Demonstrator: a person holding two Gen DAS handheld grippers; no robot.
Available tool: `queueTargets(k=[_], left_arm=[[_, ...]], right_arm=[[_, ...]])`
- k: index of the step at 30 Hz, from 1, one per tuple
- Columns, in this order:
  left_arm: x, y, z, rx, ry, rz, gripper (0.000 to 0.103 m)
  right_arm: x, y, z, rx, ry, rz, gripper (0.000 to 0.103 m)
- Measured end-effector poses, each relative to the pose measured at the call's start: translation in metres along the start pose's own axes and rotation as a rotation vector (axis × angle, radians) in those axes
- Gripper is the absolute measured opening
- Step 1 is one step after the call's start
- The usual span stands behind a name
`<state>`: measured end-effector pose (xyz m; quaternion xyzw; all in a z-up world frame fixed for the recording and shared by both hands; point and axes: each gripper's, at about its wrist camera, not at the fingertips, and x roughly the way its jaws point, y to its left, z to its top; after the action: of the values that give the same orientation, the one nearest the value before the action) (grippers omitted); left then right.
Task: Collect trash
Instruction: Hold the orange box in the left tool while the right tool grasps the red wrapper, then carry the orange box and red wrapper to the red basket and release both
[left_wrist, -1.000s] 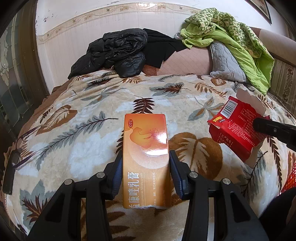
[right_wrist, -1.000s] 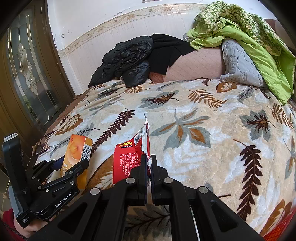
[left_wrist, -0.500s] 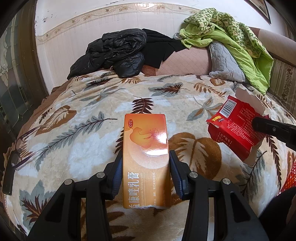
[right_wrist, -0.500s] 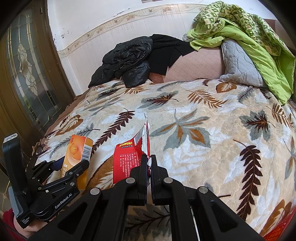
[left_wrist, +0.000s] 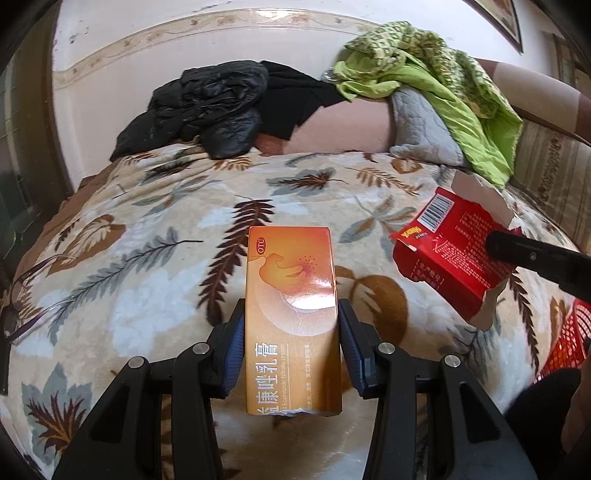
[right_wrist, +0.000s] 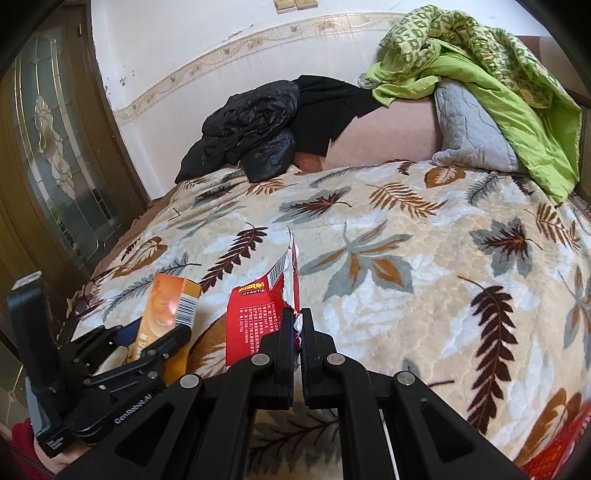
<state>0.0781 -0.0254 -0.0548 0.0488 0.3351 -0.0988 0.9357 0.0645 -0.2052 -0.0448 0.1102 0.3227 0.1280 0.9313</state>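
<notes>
gripping an orange cream box (left_wrist: 291, 317) by its long sides, the left gripper (left_wrist: 291, 343) held it above the leaf-print blanket (left_wrist: 147, 280) — pads flush on both faces. right gripper (right_wrist: 298, 325) was pinched nearly closed on the torn flap of a red carton (right_wrist: 255, 325), just beside the orange box; red basket (left_wrist: 569, 339) at the bed edge.

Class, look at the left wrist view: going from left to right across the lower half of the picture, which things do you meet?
Orange box held in the left gripper → torn red box → right gripper's black finger → red basket at the edge.
</notes>
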Motion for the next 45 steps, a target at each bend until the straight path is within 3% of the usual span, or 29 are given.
queueTargets(k=[7,16,23,28,32,37,39,41,45], left_arm=[[-0.009,-0.018,0.000,0.026,0.014,-0.083,0.045],[-0.034,-0.079,0.011,0.120,0.010,-0.220,0.045],[-0.053,-0.163,0.033,0.221,0.011,-0.403,0.045],[-0.058,-0.236,0.041,0.282,0.075,-0.573,0.045],[-0.060,-0.299,0.035,0.357,0.148,-0.699,0.045],[-0.057,-0.360,0.016,0.440,0.205,-0.777,0.045],[-0.052,-0.378,0.008,0.459,0.250,-0.774,0.062],[-0.049,-0.383,0.003,0.451,0.268,-0.749,0.068],[-0.055,-0.373,0.008,0.435,0.248,-0.758,0.069]], right_arm=[[-0.030,-0.020,-0.012,0.079,0.002,-0.004,0.003],[-0.113,-0.093,-0.039,0.210,-0.044,-0.153,0.003],[-0.196,-0.166,-0.063,0.329,-0.116,-0.355,0.003],[-0.241,-0.210,-0.085,0.415,-0.148,-0.479,0.003],[-0.261,-0.234,-0.099,0.469,-0.158,-0.526,0.004],[-0.267,-0.256,-0.115,0.511,-0.132,-0.568,0.005],[-0.266,-0.261,-0.119,0.528,-0.115,-0.575,0.014],[-0.270,-0.264,-0.122,0.540,-0.125,-0.581,0.037],[-0.276,-0.259,-0.119,0.522,-0.144,-0.601,0.041]])
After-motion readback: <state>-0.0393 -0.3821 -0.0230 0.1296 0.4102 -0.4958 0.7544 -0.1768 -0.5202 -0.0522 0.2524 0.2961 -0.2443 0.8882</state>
